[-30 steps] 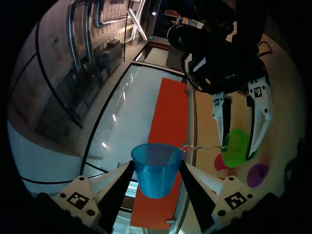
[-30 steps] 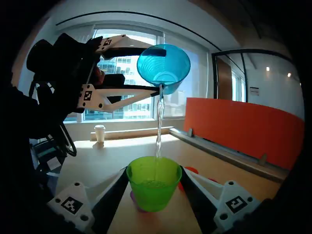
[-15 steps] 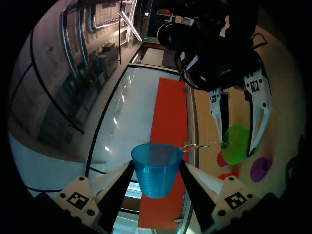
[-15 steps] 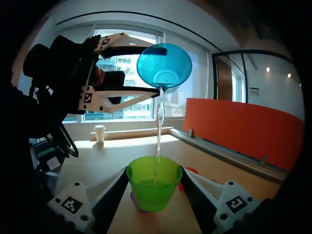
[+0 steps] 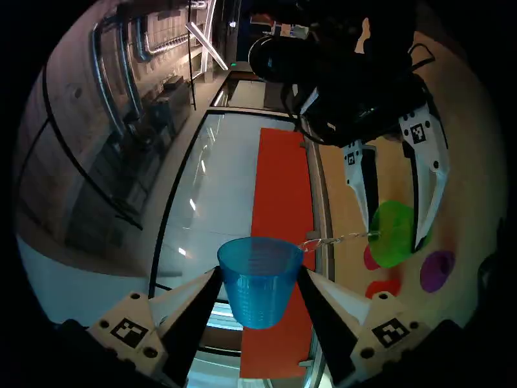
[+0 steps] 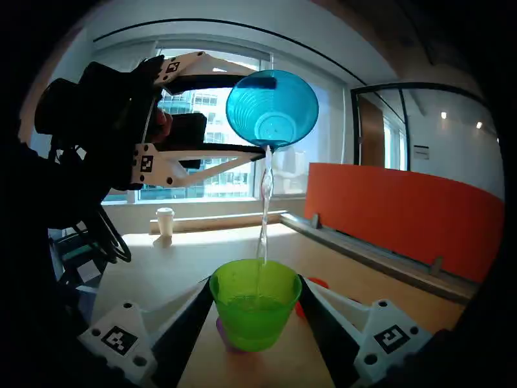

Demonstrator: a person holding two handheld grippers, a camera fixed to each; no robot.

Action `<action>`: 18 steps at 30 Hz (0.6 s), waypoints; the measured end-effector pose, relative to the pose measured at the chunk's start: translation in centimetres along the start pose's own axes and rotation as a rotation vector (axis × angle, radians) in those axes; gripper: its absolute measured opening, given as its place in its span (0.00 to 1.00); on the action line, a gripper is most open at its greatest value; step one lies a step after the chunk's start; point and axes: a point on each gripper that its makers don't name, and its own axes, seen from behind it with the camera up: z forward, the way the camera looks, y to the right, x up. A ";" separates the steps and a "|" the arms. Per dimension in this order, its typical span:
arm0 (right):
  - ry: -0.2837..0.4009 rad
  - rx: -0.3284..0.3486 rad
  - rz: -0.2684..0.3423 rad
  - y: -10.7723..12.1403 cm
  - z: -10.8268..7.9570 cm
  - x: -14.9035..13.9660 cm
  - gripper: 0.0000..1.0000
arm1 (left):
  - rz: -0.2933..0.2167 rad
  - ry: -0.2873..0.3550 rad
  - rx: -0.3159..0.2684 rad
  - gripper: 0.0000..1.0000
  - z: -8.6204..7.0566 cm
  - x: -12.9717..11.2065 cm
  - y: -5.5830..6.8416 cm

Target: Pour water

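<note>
Water (image 5: 336, 239) leaves the lip of the blue cup (image 5: 260, 284) as one thin stream.

Left gripper view: the left gripper (image 5: 260, 275) pinches the blue cup between both fingers (image 5: 194, 304), one pressed to each side wall. The cup sits right at the fingertips, low centre. The whole scene is rolled on its side, so the stream runs sideways across to the green cup (image 5: 392, 233). That cup is held farther off by the right gripper (image 5: 397, 236), with a white finger on each flank. A purple disc (image 5: 436, 270) and a red disc (image 5: 382, 288) lie on the wooden table (image 5: 465, 181), near the green cup. An orange panel (image 5: 284, 194) runs along the table's edge, with glass on its other side.

Right gripper view: the right gripper (image 6: 255, 291) clamps the green cup (image 6: 255, 310), both fingers (image 6: 329, 317) tight on its sides. The cup is upright, low centre and partly filled. The blue cup (image 6: 273, 108) hangs directly above, well apart, tipped so its mouth faces the camera. The left gripper (image 6: 262, 113) grips it with one finger over and one under. Water (image 6: 263, 213) falls from the lower rim straight into the green cup, landing toward the far side. A paper cup (image 6: 165, 218) stands on the far ledge by the window (image 6: 207, 174). The orange panel (image 6: 413, 213) is at right.
</note>
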 end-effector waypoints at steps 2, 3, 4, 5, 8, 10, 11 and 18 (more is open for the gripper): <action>0.000 0.000 -0.001 0.0 0.0 0.0 0.92 | 0.010 -0.001 -0.001 0.83 0.0 0.0 0.0; 0.000 0.000 -0.001 0.0 0.0 0.0 0.92 | 0.014 -0.001 -0.001 0.83 0.0 0.0 0.0; 0.000 0.000 -0.001 -0.1 0.0 0.0 0.92 | 0.018 -0.001 -0.001 0.83 0.0 0.0 0.0; 0.000 -0.001 -0.001 -0.1 0.1 0.0 0.92 | 0.023 -0.001 0.000 0.83 0.0 0.0 -0.1; 0.001 0.000 0.000 -0.1 0.1 0.0 0.92 | 0.033 0.000 0.003 0.83 0.0 0.1 -0.3; 0.001 0.000 0.000 -0.1 0.1 0.0 0.92 | 0.039 -0.001 0.005 0.83 0.0 0.1 -0.4; 0.000 0.000 -0.001 -0.1 0.2 0.0 0.92 | 0.043 -0.001 0.007 0.83 0.0 0.1 -0.5; 0.002 -0.003 -0.001 -0.1 0.3 0.1 0.92 | 0.071 -0.003 0.011 0.83 -0.1 0.3 -0.4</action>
